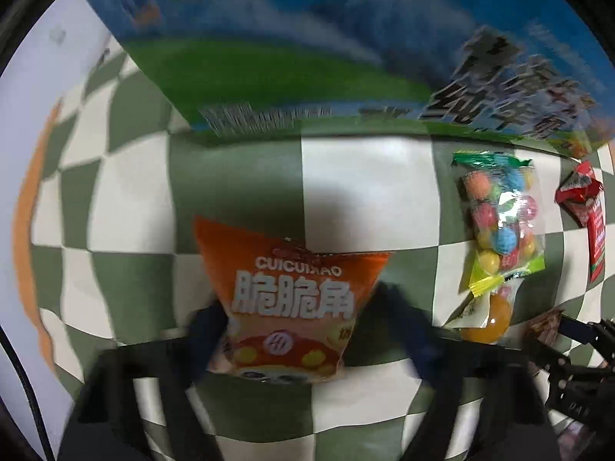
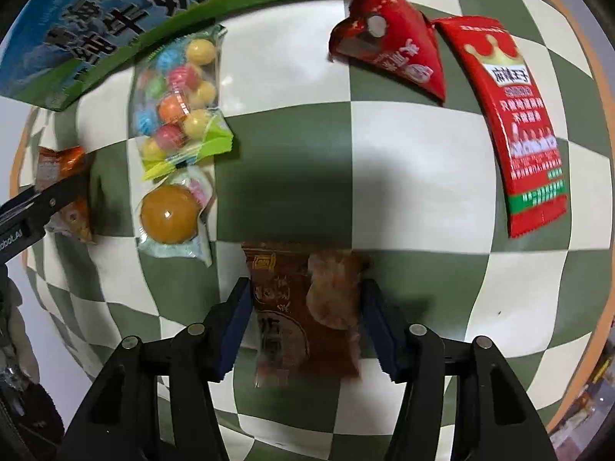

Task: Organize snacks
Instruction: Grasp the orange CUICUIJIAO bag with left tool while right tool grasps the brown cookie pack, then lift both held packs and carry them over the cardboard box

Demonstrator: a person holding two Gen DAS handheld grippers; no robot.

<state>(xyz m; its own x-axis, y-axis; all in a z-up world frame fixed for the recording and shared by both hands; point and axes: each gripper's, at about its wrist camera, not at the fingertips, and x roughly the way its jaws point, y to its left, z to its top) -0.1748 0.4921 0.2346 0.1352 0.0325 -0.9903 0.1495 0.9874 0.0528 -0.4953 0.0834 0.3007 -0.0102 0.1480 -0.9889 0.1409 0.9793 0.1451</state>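
My left gripper (image 1: 298,330) is shut on an orange chip bag (image 1: 286,296) over the green-and-white checkered cloth (image 1: 365,188); it also shows at the left edge of the right wrist view (image 2: 63,192). My right gripper (image 2: 305,315) has its blue pads on both sides of a brown meat snack packet (image 2: 303,307), seemingly gripping it. A bag of coloured candy balls (image 2: 178,100) and a jelly cup (image 2: 171,213) lie left of it. Two red packets (image 2: 392,50) (image 2: 519,126) lie at the far right.
A blue and green milk carton box (image 1: 292,61) stands along the far side of the cloth, also in the right wrist view (image 2: 100,19). The cloth's orange border (image 2: 592,345) and the white table edge show at the right.
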